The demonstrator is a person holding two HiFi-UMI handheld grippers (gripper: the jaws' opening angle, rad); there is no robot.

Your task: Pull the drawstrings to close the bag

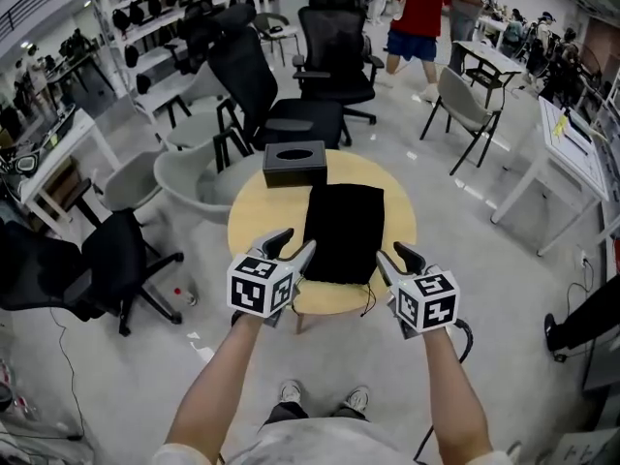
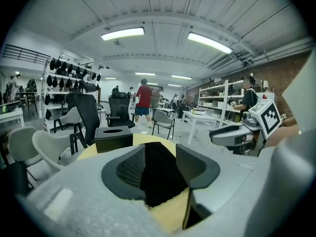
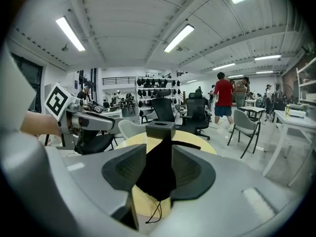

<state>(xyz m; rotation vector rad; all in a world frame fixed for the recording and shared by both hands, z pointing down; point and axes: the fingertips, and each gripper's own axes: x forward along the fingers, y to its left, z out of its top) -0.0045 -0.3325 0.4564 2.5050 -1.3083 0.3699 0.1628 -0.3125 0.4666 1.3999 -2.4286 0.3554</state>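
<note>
Two grippers hover at the near edge of the round table (image 1: 254, 223), both with jaws spread and nothing in them. On the left, the left gripper (image 1: 291, 248) hangs just beside the near left corner of the black bag (image 1: 344, 226). The bag lies flat in the middle of the table, with a black tissue box (image 1: 294, 163) beyond its far end. On the right, the right gripper (image 1: 395, 259) hangs by the bag's near right corner, equally wide and empty.

From where I stand, the job now is catching the drawstrings. Each gripper ought to pinch cord alone, not cloth, then draw outward and away from the other, keeping low so the bag does not slide.

The right gripper view shows a thin cord (image 3: 154, 212) dangling over the table edge below the bag's near hem, which the head view barely hints at. The left gripper view shows only dark cloth between its jaws and no clear cord, so I cannot tell where that side's string lies.
</note>
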